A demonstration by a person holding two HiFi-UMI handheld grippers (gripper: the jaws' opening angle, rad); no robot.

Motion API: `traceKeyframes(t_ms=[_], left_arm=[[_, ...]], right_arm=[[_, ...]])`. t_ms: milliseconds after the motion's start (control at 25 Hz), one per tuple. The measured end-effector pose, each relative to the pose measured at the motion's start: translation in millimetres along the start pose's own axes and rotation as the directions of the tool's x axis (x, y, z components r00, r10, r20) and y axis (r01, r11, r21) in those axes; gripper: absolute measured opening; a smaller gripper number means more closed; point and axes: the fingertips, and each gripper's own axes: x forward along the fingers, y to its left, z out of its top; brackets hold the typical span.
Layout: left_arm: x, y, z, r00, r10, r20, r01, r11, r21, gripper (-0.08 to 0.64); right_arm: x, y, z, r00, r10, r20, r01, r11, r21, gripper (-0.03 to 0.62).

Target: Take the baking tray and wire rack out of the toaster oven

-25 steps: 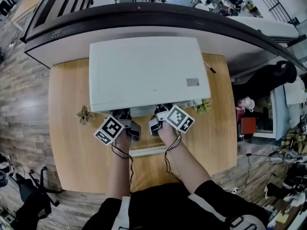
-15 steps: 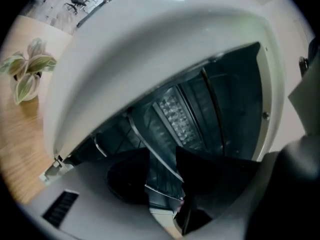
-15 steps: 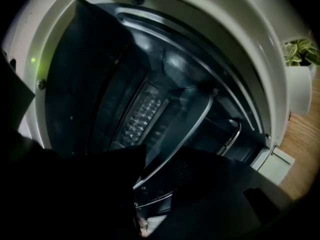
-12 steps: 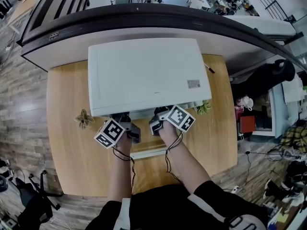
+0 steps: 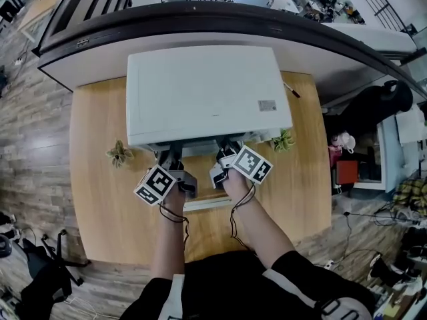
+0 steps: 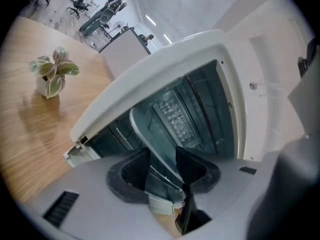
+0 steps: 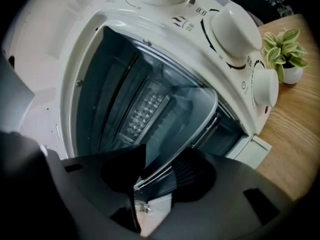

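Left gripper view: left gripper [image 6: 161,156] jaws just closed, clamping the baking tray [image 6: 150,129] front rim; right gripper [image 7: 160,159] same. Both sit slightly further back from the toaster oven [image 5: 207,92] than before. Tray is grey metal with rounded corners, mostly inside the open oven.

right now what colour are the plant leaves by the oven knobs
Green with pale streaks; the plant shows best in the right gripper view.

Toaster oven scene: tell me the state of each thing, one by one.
Toaster oven, door open and folded down.
Baking tray, in the oven, rim at the opening.
Left gripper, jaws just closed on the tray's rim.
Right gripper, jaws just closed on the tray's rim.
Two potted plants, upright.
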Motion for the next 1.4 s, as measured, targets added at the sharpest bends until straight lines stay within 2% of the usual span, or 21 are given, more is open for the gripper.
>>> traceKeyframes(t_ms=[560, 1400], left_arm=[[-45, 0, -27, 0.999, 0.033, 0.005, -0.033, 0.999, 0.002, 0.169], [-91, -2, -53, 0.997, 0.079, -0.006, -0.079, 0.997, 0.028, 0.169]], right_arm=[[-43, -2, -25, 0.998, 0.014, -0.069, -0.017, 0.999, -0.044, 0.175], [-87, -5, -51, 0.994, 0.023, -0.104, -0.026, 0.999, -0.020, 0.167]])
